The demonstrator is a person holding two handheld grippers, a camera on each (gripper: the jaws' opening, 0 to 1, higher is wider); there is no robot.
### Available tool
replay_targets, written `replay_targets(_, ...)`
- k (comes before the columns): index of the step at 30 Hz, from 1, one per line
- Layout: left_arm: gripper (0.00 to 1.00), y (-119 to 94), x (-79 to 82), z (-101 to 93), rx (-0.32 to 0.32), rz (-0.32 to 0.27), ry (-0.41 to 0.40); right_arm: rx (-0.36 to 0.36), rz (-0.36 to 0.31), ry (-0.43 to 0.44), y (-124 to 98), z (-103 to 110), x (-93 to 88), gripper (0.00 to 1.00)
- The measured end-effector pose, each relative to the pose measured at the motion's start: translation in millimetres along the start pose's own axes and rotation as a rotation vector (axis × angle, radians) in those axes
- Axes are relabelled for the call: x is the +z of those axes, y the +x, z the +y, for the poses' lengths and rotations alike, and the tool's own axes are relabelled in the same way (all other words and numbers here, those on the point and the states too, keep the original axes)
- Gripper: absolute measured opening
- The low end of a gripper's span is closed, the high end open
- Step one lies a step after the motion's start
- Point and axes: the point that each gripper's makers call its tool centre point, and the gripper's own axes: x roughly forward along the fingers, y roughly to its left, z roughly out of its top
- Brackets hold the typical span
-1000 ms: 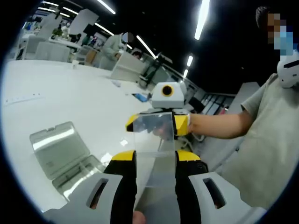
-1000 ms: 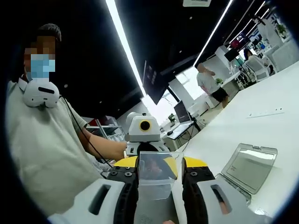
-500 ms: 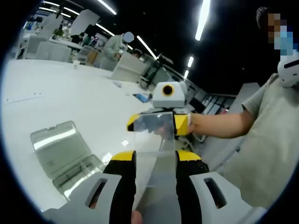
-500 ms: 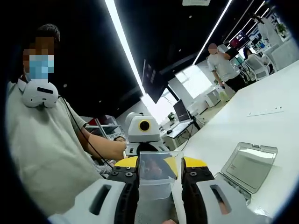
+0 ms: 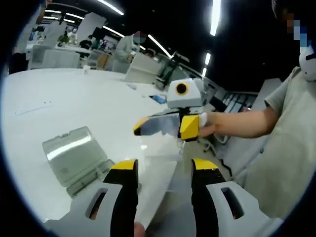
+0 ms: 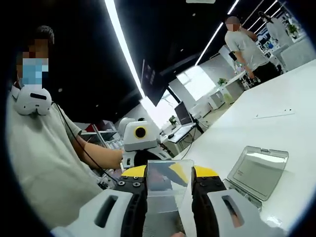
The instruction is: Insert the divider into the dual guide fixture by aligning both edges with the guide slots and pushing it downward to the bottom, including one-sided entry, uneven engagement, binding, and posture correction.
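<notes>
One clear divider [image 6: 167, 185], a transparent sheet, sits pinched between the yellow-tipped jaws of my right gripper [image 6: 168, 174], held in the air above the white bench [image 6: 276, 103]. In the left gripper view, that right gripper [image 5: 170, 126] faces my own jaws, and the divider [image 5: 159, 148] runs down from it into the gap of my left gripper [image 5: 163, 165], whose jaws stand spread, apart from the sheet on both sides. One clear fixture box [image 5: 79, 158] with its lid raised lies on the bench [image 5: 59, 106] near its front edge, left of my left jaw. Same fixture box [image 6: 256, 173] sits right of my right jaws.
</notes>
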Motion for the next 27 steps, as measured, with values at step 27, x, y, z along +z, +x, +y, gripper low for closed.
replay_targets(27,0.19,6.3,-43.3,36.3,0.346,0.199,0.028,-0.26,0.089,0.07,17.7,-44.4,-19.8,0.3)
